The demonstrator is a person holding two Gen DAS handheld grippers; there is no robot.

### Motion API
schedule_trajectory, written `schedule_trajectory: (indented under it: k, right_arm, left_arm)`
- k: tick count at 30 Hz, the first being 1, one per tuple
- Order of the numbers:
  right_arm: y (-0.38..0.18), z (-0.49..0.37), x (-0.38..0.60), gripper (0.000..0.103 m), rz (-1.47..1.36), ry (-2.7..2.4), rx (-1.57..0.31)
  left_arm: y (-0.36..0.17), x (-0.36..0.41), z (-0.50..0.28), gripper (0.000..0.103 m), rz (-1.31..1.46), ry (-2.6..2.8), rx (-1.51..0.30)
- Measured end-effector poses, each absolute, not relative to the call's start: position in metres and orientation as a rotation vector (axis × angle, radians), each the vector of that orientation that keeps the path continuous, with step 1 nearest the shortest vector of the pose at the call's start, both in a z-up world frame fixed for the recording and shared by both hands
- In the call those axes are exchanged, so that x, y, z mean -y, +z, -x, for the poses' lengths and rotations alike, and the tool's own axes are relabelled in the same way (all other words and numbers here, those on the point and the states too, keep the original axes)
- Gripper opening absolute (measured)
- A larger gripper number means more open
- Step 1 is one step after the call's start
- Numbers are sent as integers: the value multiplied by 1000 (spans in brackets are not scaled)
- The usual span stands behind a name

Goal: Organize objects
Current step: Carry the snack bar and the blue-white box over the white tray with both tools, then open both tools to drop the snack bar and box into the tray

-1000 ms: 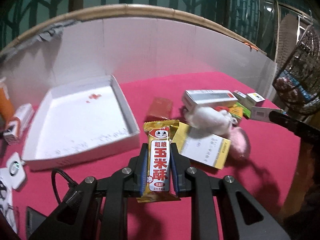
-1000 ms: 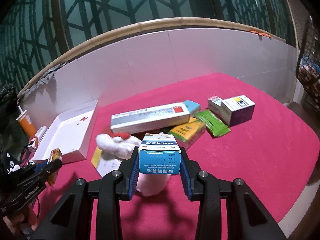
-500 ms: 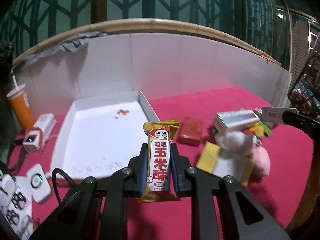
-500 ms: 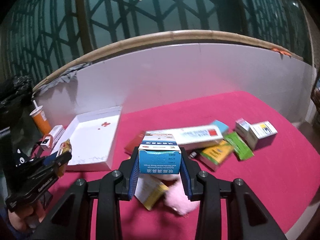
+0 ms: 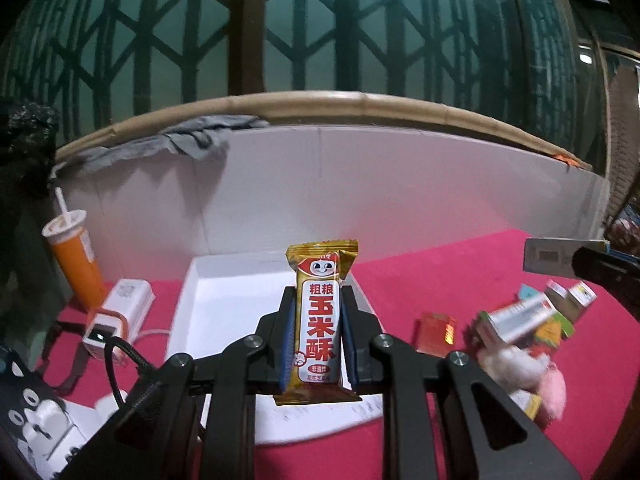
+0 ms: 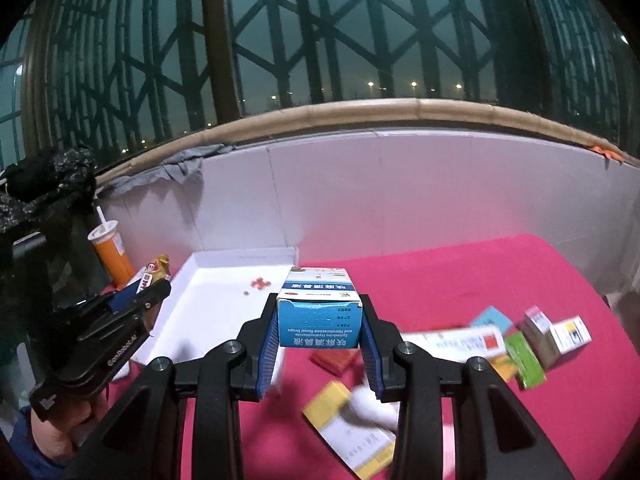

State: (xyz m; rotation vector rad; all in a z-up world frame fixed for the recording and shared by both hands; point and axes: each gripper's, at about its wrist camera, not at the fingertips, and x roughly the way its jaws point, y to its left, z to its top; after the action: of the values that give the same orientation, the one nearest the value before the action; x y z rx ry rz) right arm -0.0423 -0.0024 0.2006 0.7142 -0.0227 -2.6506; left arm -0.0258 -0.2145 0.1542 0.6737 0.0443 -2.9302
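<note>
**A:** Since both loads look bound for the white tray [image 5: 224,292], each gripper carries one item. Left gripper [image 5: 316,340] is pinching the snack bar [image 5: 320,320] upright by its long edges, wrapper ends sticking out top and bottom, so it can go in flat.

**B:** And the right?

**A:** Right gripper [image 6: 320,336] is clamped on the blue medicine box [image 6: 320,312] across its side faces, label upside down to the camera. Tray sits just ahead of and below both grippers, bare apart from some small red specks.

**B:** Rest of the stuff?

**A:** Loose pile on the pink worktop [image 6: 460,280] to the right: long white box [image 6: 460,340], green packet [image 6: 524,364], probably a plush toy, but it's blurred. Well apart from the tray.
</note>
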Motion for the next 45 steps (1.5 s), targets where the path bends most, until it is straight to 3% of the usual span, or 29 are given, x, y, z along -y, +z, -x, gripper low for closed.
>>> schedule_trajectory:
  k: [13,31,37,38,39,40,41,45]
  right_arm:
    - [202,88,69,39,-775,-2582,4]
    - [99,137,144,40,-1022,-2454,-102]
    - [83,140,167,41,-968,-2443,-176]
    - [82,140,170,44,-960,-2436,-190]
    - [80,138,173,59,-949,-2445,-212]
    - [79,136,173,78,-939,-2451,-219]
    - [78,135,174,84,-930,-2448,-219]
    - [83,121,170,87,-878,-2452,-244]
  left_arm:
    - [145,283,80,20,-739,-2718,-113]
    - [82,306,118,20,-955,-2647,-145]
    - [70,323,129,20,-1065,-2661,-296]
    - [69,325,128,26,-1065,-2661,-313]
    - [69,324,128,35,-1061,-2669,-316]
    - [70,324,126,67,-1045,-2685,-321]
    - [70,322,125,99,-1028,-2698,-319]
    - [71,315,119,103,-999,-2702,-277]
